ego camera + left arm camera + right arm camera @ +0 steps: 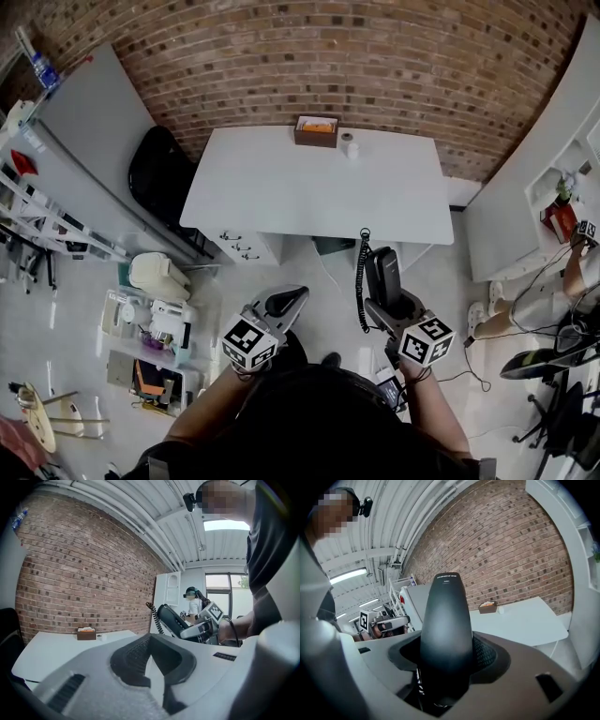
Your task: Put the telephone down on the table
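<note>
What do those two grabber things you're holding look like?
Both are pale grey plastic with dark ribbed pads inside the jaws. The left gripper and right gripper each carry a white cube with black square markers. The person wears a dark top.

The head camera looked steeply down from above the person, with the table (309, 187) at 12 o'clock. Each gripper camera sat close behind its jaws, facing nearly level toward the brick wall (84, 573). The left gripper (149, 637) view held the table at 8 o'clock. The right gripper (443, 653) view held it at 3 o'clock, beyond the near telephone handset (443, 611). All three shared the table, wall and brown box (316, 130).
</note>
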`<action>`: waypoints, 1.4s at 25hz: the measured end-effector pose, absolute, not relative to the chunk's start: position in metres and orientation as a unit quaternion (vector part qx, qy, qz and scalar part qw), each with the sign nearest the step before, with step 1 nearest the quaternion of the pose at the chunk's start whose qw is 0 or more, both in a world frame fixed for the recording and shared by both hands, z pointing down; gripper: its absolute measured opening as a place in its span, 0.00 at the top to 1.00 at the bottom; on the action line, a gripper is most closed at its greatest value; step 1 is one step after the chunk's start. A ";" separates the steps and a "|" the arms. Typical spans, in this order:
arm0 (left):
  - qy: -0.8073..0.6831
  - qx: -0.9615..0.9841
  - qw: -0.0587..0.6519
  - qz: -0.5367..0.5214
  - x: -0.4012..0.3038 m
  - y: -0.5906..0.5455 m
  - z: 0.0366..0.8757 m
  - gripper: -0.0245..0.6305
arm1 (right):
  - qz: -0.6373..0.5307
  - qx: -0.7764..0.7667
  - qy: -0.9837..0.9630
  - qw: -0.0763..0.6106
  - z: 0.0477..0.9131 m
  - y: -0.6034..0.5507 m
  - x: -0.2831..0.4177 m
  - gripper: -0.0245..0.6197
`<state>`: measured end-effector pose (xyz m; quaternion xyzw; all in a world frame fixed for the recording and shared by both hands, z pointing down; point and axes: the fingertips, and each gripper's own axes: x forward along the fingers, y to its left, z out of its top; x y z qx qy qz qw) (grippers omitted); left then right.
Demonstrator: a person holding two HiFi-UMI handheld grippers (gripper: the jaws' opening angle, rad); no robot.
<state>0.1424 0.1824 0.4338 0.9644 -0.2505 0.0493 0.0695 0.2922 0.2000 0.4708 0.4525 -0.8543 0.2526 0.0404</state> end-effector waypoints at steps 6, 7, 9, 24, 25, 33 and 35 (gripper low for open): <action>-0.244 0.967 0.061 0.049 0.146 0.158 0.428 0.95 | 0.255 0.457 -0.851 0.038 0.469 0.183 0.292 0.54; -0.243 0.967 0.062 0.048 0.146 0.153 0.429 0.95 | 0.255 0.457 -0.851 0.039 0.470 0.179 0.291 0.54; -0.241 0.967 0.064 0.048 0.145 0.144 0.430 0.95 | 0.256 0.458 -0.850 0.041 0.471 0.169 0.288 0.54; -0.216 0.973 0.073 0.041 0.085 0.013 0.436 0.95 | 0.255 0.473 -0.842 0.055 0.473 0.047 0.222 0.54; -0.213 0.974 0.071 0.041 0.078 0.001 0.434 0.95 | 0.254 0.475 -0.841 0.055 0.471 0.036 0.214 0.54; -0.190 0.979 0.058 0.036 0.017 -0.075 0.416 0.95 | 0.243 0.479 -0.842 0.047 0.454 -0.035 0.138 0.54; -0.188 0.980 0.056 0.033 0.003 -0.087 0.413 0.95 | 0.244 0.478 -0.843 0.047 0.452 -0.048 0.123 0.54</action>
